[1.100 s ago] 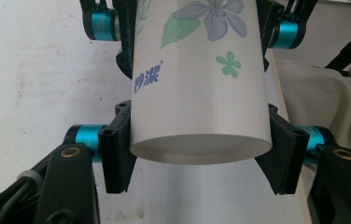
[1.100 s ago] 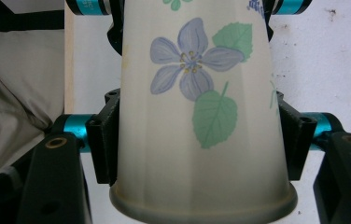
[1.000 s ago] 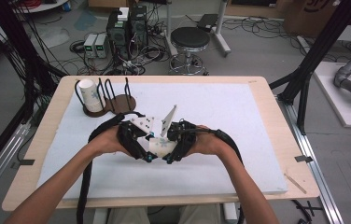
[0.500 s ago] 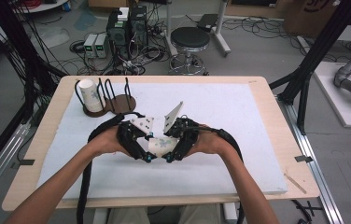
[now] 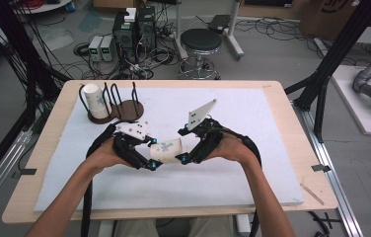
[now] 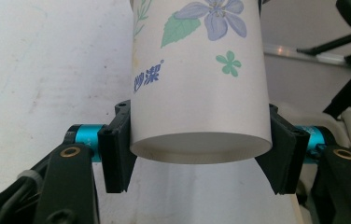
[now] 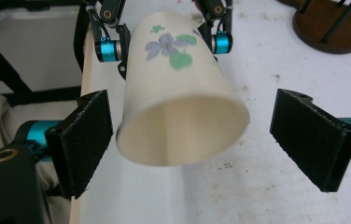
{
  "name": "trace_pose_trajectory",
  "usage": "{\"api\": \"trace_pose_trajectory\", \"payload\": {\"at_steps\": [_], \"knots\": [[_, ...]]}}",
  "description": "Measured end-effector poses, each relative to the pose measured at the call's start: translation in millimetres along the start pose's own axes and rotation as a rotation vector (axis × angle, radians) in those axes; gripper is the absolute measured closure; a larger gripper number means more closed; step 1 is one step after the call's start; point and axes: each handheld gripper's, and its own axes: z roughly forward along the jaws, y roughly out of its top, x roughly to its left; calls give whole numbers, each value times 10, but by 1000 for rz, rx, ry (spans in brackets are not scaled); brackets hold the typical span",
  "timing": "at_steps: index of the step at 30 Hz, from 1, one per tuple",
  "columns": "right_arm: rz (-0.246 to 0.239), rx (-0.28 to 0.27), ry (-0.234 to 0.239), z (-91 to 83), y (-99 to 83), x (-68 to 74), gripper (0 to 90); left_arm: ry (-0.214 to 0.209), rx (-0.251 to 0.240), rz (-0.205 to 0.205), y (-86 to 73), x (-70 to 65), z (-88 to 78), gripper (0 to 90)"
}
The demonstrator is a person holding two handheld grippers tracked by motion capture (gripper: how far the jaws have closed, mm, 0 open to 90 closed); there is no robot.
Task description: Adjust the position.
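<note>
A white paper cup (image 5: 167, 150) printed with purple flowers and green leaves lies level above the white mat, between my two hands. My left gripper (image 5: 155, 157) is shut on its base end; in the left gripper view both pads (image 6: 117, 149) press the cup (image 6: 197, 84) near its bottom. My right gripper (image 5: 186, 145) faces the cup's mouth (image 7: 183, 112). Its jaws have just been opening and now stand wide, with the rim between them. The right pad (image 7: 311, 137) is well clear of the rim, the left pad (image 7: 87, 140) close beside it.
At the back left stands a wooden rack (image 5: 129, 109) with black wire loops, one holding another white cup (image 5: 96, 101). A white mat (image 5: 252, 163) covers most of the wooden table. Beyond the far edge are a stool (image 5: 201, 42) and cabled equipment.
My right gripper's jaws have opened off the cup and that hand has drawn back to the right and risen a little. My left hand, still holding the cup, has shifted slightly left.
</note>
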Motion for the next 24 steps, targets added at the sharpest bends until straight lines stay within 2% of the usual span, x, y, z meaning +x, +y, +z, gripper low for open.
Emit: {"api": "trace_pose_trajectory", "payload": {"at_steps": [5,10,13,18,22,24], "knots": [[27,-64,-4,-46,-113,-5,135,8,-116,-22,-105,-30,-64,368],[58,-151,-1,-66,-245,4,135,15,-202,-38,-221,-39,-58,367],[58,-171,-2,-64,-275,13,135,19,-250,-47,-271,-43,-49,367],[81,-245,5,-58,-371,29,136,20,-369,-63,-353,-51,-41,367],[100,-310,17,-38,-453,44,138,32,-384,-54,-352,-68,-16,367],[103,-328,18,-22,-488,51,143,33,-409,-46,-338,-77,-17,367]]}}
